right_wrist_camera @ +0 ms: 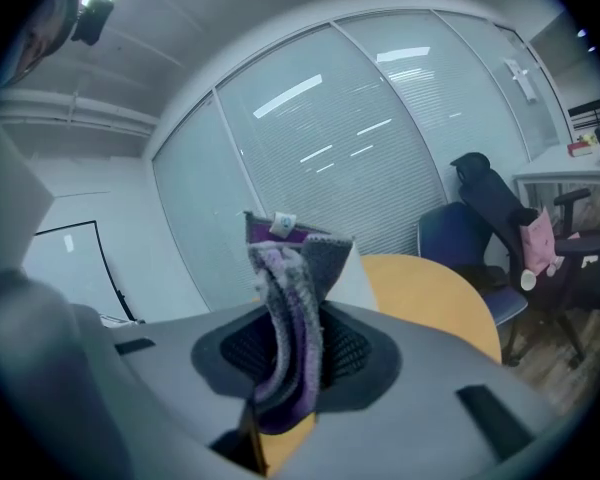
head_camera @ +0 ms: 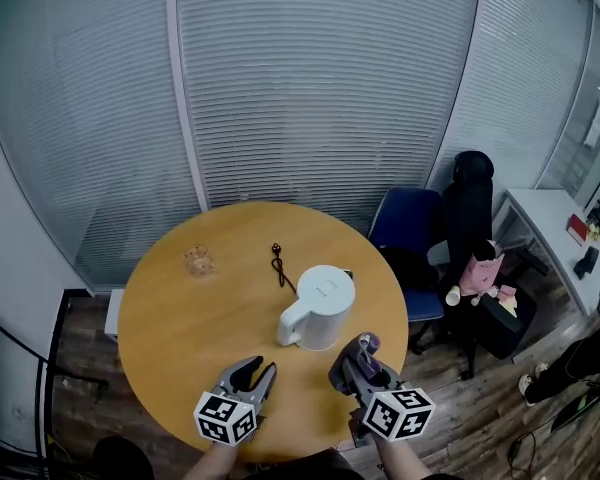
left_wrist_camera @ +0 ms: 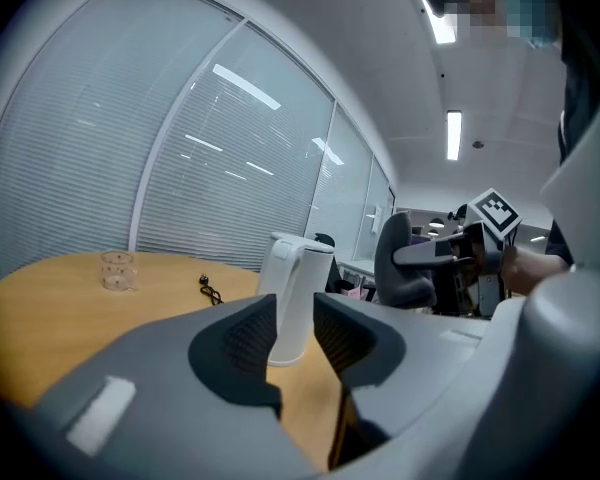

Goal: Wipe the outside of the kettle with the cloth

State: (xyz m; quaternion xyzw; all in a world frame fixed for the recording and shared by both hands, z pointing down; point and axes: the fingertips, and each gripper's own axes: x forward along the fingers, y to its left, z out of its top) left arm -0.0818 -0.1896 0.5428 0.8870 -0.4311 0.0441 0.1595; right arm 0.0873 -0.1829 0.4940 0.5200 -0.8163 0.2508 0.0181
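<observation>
Upright on a round honey-coloured wooden table [head_camera: 170, 318]: a white plastic electric kettle [head_camera: 318, 310], lid down, handle turned to its near-left side.

Just beside the kettle on its near-right: the right gripper [head_camera: 358, 356], clamped on a bunched purple-and-grey knitted cloth [head_camera: 366, 345]. From the head view, too close to tell whether cloth and kettle touch. In the right gripper view, both pads of the right gripper [right_wrist_camera: 290, 353] pressed onto the cloth [right_wrist_camera: 288, 308]. Folds standing up above the jaws with a small white tag at the top, a tail hanging below. Behind the cloth, a strip of the kettle's white body [right_wrist_camera: 358, 273].

Near-left of the kettle, short of its handle: the left gripper [head_camera: 263, 368], jaws parted, nothing between the pads. In the left gripper view, the left gripper [left_wrist_camera: 295, 315] aimed at the kettle [left_wrist_camera: 298, 278], seen through the gap, beyond the tips and apart from them.

Just behind the kettle, slightly left: a thin black cord [head_camera: 281, 265], lying loose. Farther left of the kettle: a small clear glass [head_camera: 199, 260], upright.

Right of the kettle, off the table: a blue office chair [head_camera: 410, 230] and a black chair [head_camera: 470, 208] with a pink soft toy [head_camera: 480, 272].
</observation>
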